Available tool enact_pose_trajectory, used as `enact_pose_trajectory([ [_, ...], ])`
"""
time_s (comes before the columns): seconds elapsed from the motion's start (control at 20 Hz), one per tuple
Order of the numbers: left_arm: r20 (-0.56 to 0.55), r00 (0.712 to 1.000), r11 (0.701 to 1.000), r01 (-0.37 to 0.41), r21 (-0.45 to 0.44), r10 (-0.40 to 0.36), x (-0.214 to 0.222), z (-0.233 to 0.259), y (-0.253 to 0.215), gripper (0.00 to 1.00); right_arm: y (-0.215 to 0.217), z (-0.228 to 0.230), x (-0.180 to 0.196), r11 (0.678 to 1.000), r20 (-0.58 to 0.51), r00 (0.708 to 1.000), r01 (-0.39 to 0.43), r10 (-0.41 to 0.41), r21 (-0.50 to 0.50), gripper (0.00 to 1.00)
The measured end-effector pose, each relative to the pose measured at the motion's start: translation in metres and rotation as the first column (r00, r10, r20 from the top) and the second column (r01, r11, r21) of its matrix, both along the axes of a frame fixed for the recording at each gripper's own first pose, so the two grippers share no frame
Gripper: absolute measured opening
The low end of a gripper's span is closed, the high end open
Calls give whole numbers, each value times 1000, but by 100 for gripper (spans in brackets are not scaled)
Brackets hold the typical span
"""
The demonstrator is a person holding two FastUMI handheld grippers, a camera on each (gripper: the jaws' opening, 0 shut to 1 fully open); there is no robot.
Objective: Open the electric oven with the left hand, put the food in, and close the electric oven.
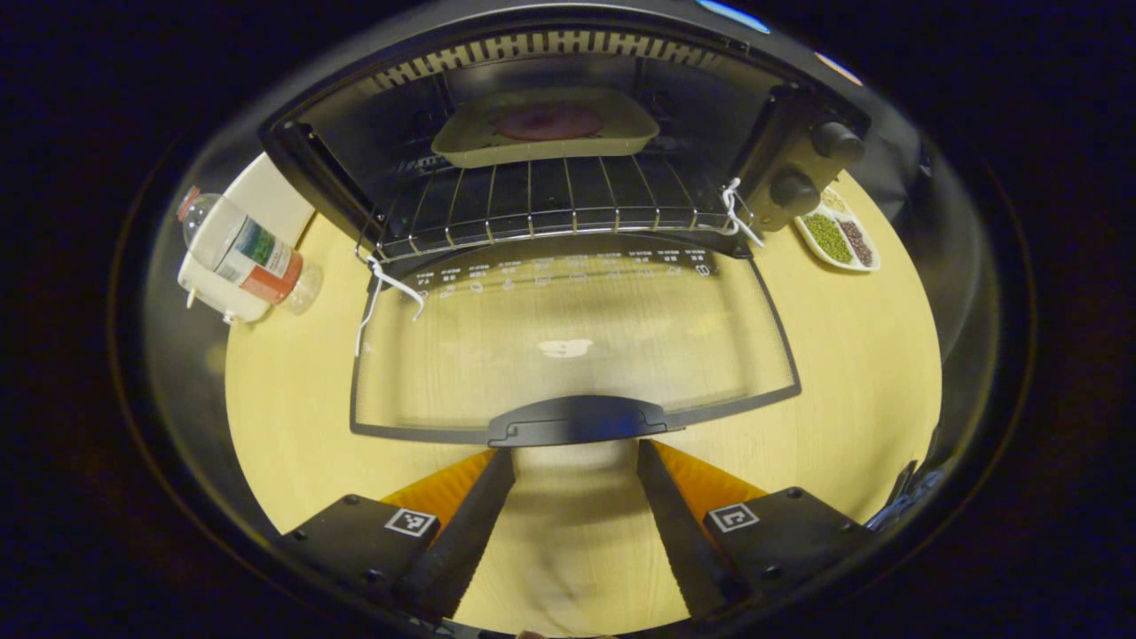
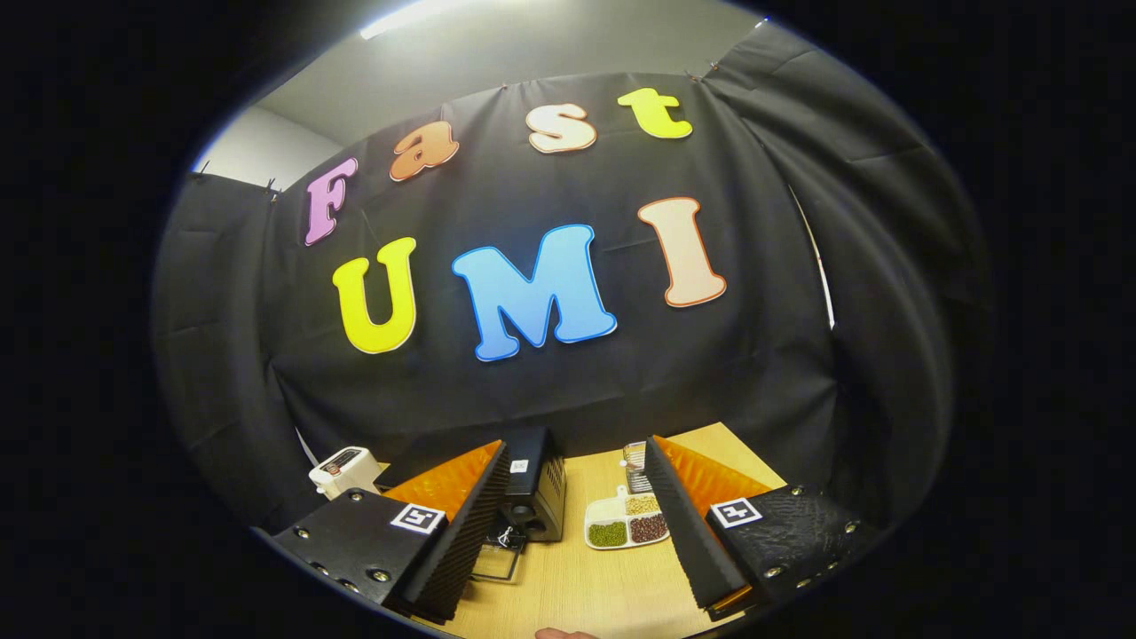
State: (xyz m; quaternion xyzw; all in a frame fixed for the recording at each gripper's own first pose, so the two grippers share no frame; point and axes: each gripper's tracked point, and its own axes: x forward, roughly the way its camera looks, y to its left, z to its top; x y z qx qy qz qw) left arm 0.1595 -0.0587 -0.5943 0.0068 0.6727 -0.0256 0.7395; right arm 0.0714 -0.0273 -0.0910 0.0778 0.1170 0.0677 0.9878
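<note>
The electric oven [image 1: 568, 160] stands at the far edge of the table [image 1: 852, 355], its glass door [image 1: 568, 346] folded down flat. The food tray [image 1: 546, 129] sits inside on the wire rack [image 1: 550, 200]. The left gripper [image 1: 575, 457] is released, just before the door handle [image 1: 577, 419]. The right gripper [image 2: 575, 448] is released, holding nothing.

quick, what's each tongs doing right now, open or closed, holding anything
left tongs: open, holding nothing, just short of the oven door handle.
right tongs: open, holding nothing, raised above the table.
</note>
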Motion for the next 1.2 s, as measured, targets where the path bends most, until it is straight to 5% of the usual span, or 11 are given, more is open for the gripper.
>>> enact_pose_trajectory([
  [0.25, -17, 1000, 1000, -19, -4, 19, 1, -4, -1, 93, 0, -5, 0, 1000, -13, 1000, 0, 0, 0, 93],
  [1.2, 194, 981, 1000, -18, -2, 18, 19, 73, 1, 99, 20, -11, 0, 998, -34, 999, -41, 43, 40, 93],
])
